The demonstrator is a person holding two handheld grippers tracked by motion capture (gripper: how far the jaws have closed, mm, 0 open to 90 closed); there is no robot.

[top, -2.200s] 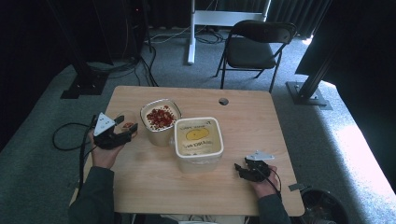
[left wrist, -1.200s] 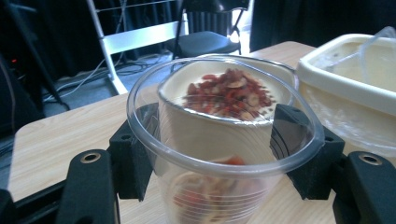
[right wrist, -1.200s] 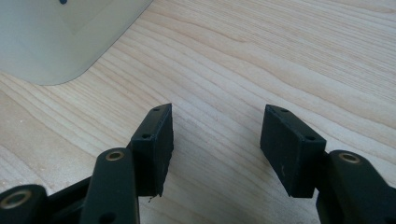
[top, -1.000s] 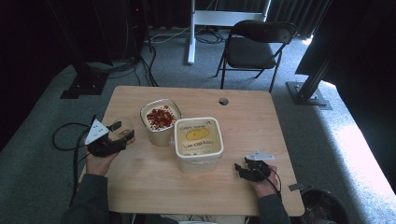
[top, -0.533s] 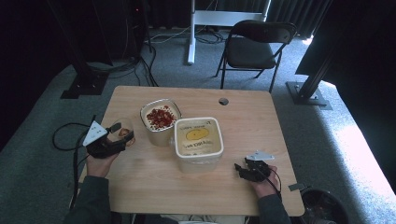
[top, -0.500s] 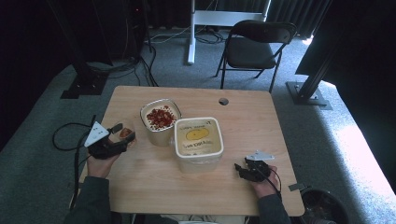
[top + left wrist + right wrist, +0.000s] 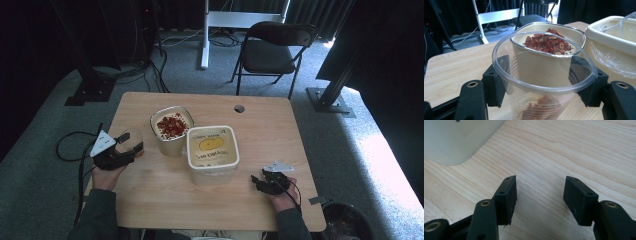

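At the left of the high view, the left gripper point(image 7: 131, 146) holds something blurry. Its own view shows it pinching a clear round plastic cup point(image 7: 544, 85) with red bits at the bottom. The right gripper point(image 7: 539, 197) stands spread over the bare wooden table point(image 7: 579, 152), holding nothing.

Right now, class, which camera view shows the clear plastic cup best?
The left gripper view: the clear plastic cup sits close up between the left gripper's jaws, its rim, ribbed wall and the reddish bits at its bottom plain. The high view shows the cup small and faint at that gripper's tip.
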